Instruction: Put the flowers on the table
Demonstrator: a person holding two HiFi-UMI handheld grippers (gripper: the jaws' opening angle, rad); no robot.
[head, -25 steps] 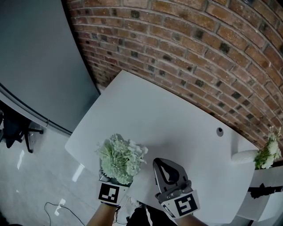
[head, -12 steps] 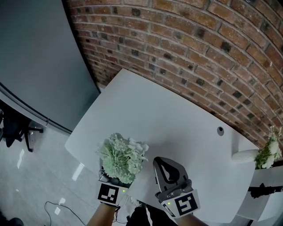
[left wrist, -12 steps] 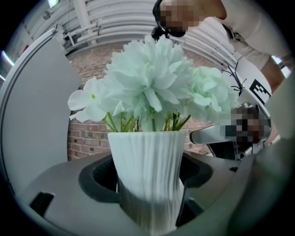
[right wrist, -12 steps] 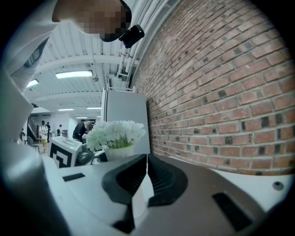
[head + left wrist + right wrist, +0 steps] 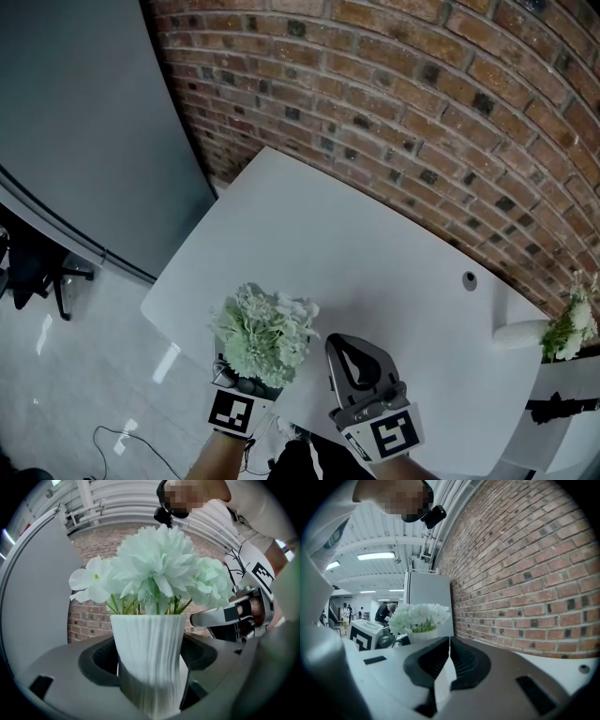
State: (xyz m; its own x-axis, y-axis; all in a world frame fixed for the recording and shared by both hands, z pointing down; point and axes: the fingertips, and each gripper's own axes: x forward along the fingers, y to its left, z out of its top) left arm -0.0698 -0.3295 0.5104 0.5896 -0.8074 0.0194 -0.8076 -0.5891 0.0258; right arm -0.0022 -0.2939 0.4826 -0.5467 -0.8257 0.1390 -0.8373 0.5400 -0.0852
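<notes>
A bunch of pale green-white flowers (image 5: 262, 336) stands in a ribbed white vase (image 5: 149, 658). My left gripper (image 5: 246, 386) is shut on that vase and holds it upright over the near left edge of the white table (image 5: 328, 262). In the left gripper view the jaws press both sides of the vase, with the flowers (image 5: 157, 573) above. My right gripper (image 5: 354, 361) hangs just right of the flowers over the table's near edge, jaws together with nothing between them. From the right gripper view the flowers (image 5: 419, 617) show to the left.
A brick wall (image 5: 422, 103) runs behind the table. A grey panel (image 5: 75, 141) stands at the left. The table has a small cable hole (image 5: 469, 279). Another bunch of flowers (image 5: 570, 328) sits at the far right edge. A cable (image 5: 122, 441) lies on the glossy floor.
The flowers and my left gripper have shifted slightly right and forward over the table edge. The right gripper has stayed put.
</notes>
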